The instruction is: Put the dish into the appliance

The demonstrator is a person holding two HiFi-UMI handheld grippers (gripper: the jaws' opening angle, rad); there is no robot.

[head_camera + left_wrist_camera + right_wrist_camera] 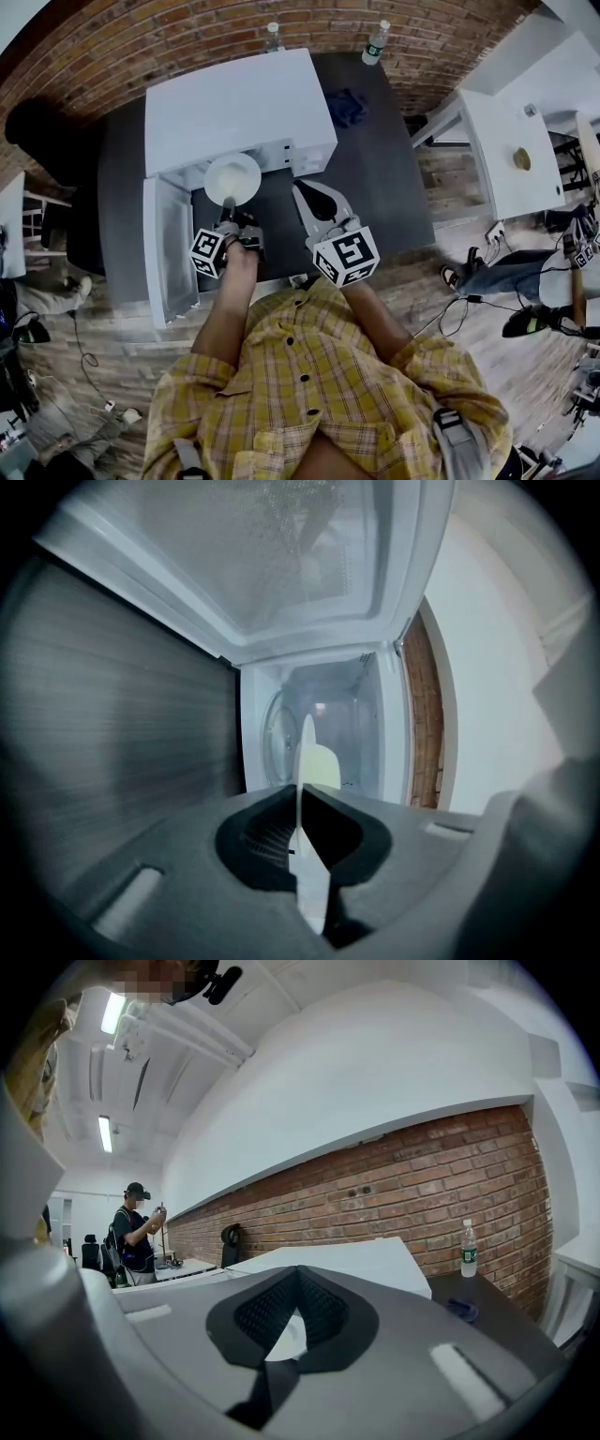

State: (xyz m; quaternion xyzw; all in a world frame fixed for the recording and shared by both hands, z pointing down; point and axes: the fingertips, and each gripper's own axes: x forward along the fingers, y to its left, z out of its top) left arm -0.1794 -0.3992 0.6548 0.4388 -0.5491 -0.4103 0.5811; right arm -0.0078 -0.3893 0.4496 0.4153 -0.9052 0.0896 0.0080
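My left claw [229, 217] is clamped on the rim of the white dish [232, 178], which sits just at the mouth of the white appliance [239, 108] (its door [173, 246] swung wide). My right claw [306, 193] is closed and empty, over the dark surface [375, 178]. The bottle [468, 1235] has a label too small to read.

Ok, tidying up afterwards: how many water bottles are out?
2: one bottle behind the microwave, another bottle to its right at the far edge of the dark table. More could be hidden.
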